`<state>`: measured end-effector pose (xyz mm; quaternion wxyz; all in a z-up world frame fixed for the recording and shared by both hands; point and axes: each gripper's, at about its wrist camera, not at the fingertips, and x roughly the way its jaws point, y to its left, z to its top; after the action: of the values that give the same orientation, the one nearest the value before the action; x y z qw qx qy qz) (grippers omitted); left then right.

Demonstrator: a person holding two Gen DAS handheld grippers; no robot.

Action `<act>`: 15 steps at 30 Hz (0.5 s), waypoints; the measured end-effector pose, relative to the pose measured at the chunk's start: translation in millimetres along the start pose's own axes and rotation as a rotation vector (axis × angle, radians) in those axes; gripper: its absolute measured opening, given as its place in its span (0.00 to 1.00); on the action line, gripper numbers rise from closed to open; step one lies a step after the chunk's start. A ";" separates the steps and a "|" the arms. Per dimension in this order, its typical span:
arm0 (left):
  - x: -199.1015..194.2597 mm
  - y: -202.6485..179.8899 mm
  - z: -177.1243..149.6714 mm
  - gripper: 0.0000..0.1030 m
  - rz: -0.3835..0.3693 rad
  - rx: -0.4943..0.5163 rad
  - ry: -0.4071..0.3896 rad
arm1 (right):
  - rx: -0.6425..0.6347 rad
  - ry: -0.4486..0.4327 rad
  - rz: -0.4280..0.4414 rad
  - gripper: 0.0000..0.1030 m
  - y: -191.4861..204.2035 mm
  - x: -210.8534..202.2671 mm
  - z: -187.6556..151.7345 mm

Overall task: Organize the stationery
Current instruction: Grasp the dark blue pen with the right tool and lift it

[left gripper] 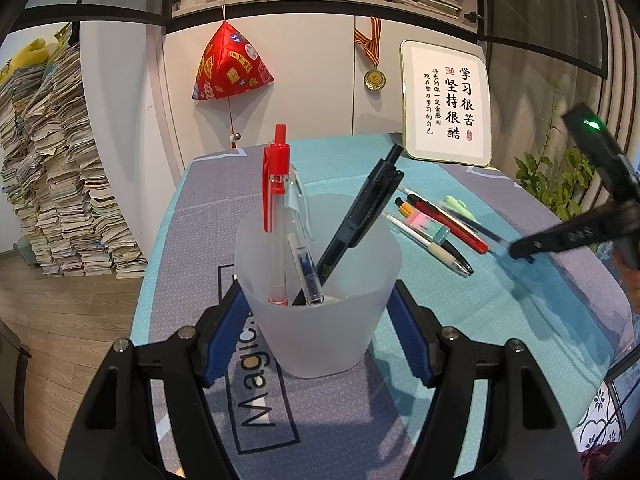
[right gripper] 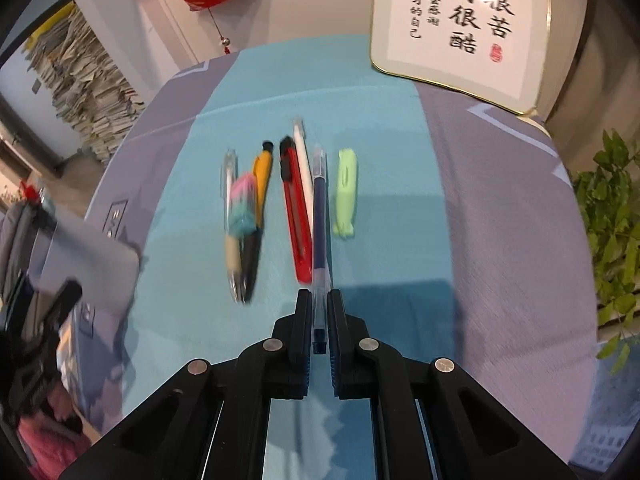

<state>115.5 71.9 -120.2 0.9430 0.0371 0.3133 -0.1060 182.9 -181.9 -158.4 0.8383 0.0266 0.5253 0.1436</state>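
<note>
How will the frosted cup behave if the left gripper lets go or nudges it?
The frosted cup narrows toward its base and holds tall leaning pens, so it probably tips easily. It looks like thin plastic, likely light and slightly squeezable. The left gripper steadies it now.

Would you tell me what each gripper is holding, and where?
Left gripper: frosted plastic cup, by its sides. Right gripper: clear blue-ink pen, near one end.

Frosted translucent plastic cup [left gripper: 318, 280], woven matt cloth mat [right gripper: 480, 200], clear glossy plastic pen [right gripper: 319, 216]
</note>
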 end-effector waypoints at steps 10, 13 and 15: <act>0.3 -0.1 -0.1 0.67 0.000 0.000 -0.001 | -0.077 0.082 -0.061 0.08 -6.8 -15.5 -44.9; 0.2 -0.5 -0.3 0.67 0.000 0.000 0.001 | -0.061 0.062 -0.061 0.12 -10.0 -16.7 -38.1; 0.3 -1.4 0.0 0.67 0.001 0.000 0.003 | -0.067 0.043 -0.054 0.13 -8.0 -14.7 -29.3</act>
<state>115.4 70.4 -120.4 0.9426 0.0371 0.3147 -0.1055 152.6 -196.6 -160.2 0.8309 -0.0189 0.5385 0.1388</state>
